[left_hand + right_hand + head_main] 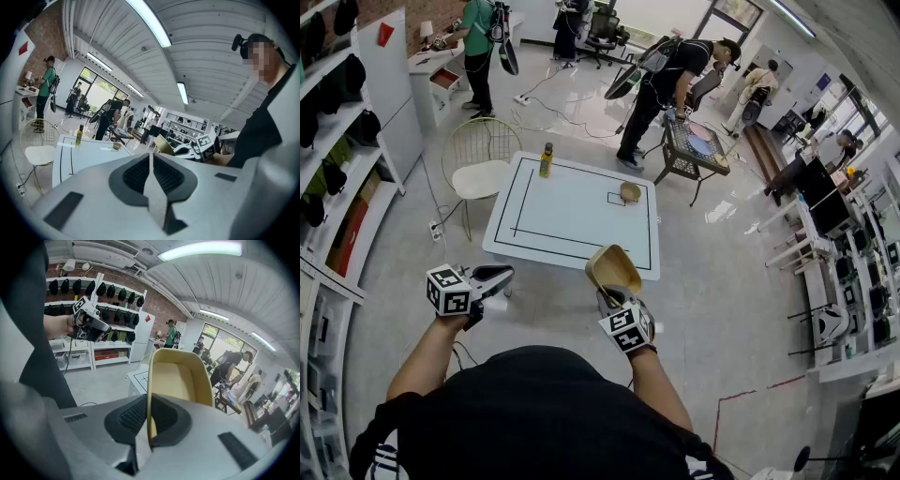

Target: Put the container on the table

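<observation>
1. The right tool (609, 296) is clamped shut on one side wall of a tan, tub-shaped container (612, 267). In the right gripper view that wall runs down between the two pads, and the container's open side faces the camera.
2. The container is held up in the air, tilted, in front of the person. In the head view it shows against the near right edge of the surface (572, 225) and does not rest on it.
3. The left tool (504, 275) is held well to the left of the right one, roughly level and pointing right. Its jaws are pressed together with nothing between them.
4. The surface is a low white table marked with a black rectangle, standing on a pale floor (722, 309).
5. On the surface's far left edge stands a yellow-green bottle (546, 160) with a dark cap.
6. Near the far right corner sits a small brown bowl (630, 192), just beside a small black outlined square.
7. A wire chair (483, 155) with a white seat stands at the surface's left side.
8. Shelves (337, 159) line the left wall, and several people (670, 89) stand at the far end of the room.
</observation>
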Available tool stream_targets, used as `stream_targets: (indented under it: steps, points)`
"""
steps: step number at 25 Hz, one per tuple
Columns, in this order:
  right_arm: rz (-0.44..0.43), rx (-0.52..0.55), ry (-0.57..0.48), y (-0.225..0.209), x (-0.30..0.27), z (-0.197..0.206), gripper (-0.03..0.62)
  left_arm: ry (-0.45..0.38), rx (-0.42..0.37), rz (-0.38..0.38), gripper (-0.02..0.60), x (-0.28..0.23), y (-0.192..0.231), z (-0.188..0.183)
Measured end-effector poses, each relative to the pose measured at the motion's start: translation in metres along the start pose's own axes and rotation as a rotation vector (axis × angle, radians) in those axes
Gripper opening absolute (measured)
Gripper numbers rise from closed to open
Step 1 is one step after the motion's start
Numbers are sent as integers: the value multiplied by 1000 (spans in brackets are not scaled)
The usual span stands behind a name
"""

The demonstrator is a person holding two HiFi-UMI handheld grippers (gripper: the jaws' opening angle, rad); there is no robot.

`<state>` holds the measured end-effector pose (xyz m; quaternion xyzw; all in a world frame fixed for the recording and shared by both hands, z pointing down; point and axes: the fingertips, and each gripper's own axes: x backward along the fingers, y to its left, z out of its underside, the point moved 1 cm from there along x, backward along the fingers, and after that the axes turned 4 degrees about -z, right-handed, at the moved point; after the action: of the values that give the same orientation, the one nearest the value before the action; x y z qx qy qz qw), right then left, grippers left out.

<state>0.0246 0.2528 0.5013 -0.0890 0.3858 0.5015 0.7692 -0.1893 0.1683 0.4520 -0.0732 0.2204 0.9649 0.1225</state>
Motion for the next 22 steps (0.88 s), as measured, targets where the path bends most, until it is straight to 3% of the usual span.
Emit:
stream_targets:
  steps: [22]
  points:
    - [48,-38,-30,6,4,-20,14,-10,-10,37,31,22,10,-1]
